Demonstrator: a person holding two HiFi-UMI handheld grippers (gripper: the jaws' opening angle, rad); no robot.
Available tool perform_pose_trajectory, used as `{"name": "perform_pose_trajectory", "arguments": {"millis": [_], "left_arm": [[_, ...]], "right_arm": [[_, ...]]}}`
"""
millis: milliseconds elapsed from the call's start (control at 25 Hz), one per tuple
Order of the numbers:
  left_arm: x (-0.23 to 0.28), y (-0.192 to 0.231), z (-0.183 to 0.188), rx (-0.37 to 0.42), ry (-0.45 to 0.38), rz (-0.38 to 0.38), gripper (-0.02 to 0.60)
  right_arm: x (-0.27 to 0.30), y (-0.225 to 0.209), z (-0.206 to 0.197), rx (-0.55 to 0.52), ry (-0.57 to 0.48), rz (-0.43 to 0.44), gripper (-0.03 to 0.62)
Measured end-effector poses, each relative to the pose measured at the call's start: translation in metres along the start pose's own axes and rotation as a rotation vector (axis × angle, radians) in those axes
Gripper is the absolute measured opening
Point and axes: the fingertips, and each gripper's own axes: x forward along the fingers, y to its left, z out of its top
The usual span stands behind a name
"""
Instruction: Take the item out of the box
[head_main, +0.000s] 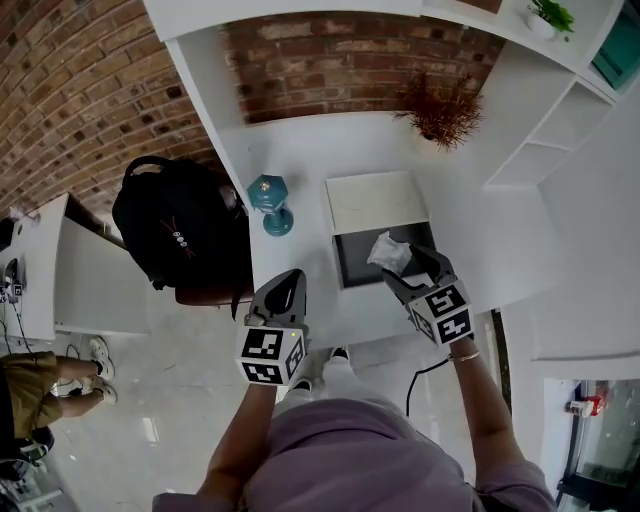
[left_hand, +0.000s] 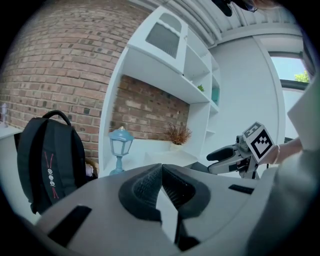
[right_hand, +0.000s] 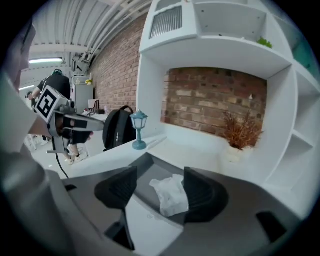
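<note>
clearly the right gripper (right_hand: 160, 169) is unclamped: its jaws stand wide apart, tilted down into the box (head_main: 352, 262), and the item (right_hand: 171, 194), a crumpled white packet, shows in the gap between them, closer to one jaw than the other. whether that pad brushes the packet i cannot tell, but nothing is being squeezed. the left gripper (left_hand: 161, 168) has its jaws together, tips meeting, with nothing between them; in the head view it hangs at the near edge of the table (head_main: 300, 150), apart from the box. the item lies inside the dark, shallow, open box, near its right side, not lifted. so the step in hand looks like the reach for the grasp, with the taking out not yet begun. the next move, as i judge it, calls for settling the jaws one on each side of the packet, low enough to catch its bulk and not just a loose fold, then closing gently, since it looks soft and light, and lifting straight up clear of the box wall. the box may slide or come up with it, so the left gripper could steady it. a white lid (head_main: 375, 202) lies just behind the box, a teal lantern (head_main: 270, 205) stands to its left, a dry plant (head_main: 440, 115) at the back, and a black backpack (head_main: 180, 230) sits off the table's left side.
</note>
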Motion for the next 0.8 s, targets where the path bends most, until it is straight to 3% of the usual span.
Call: {"name": "perform_pose_trajectory", "arguments": {"millis": [480, 800], "left_arm": [[-0.017, 0.029, -0.006, -0.043, 0.002, 0.158, 0.002], [-0.023, 0.036, -0.012, -0.072, -0.005, 0.201, 0.002]], "right_arm": [[0.053, -0.011, -0.028, -0.075, 0.210, 0.151, 0.323], [0.071, -0.012, -0.045, -0.137, 0.331, 0.223, 0.328]]}}
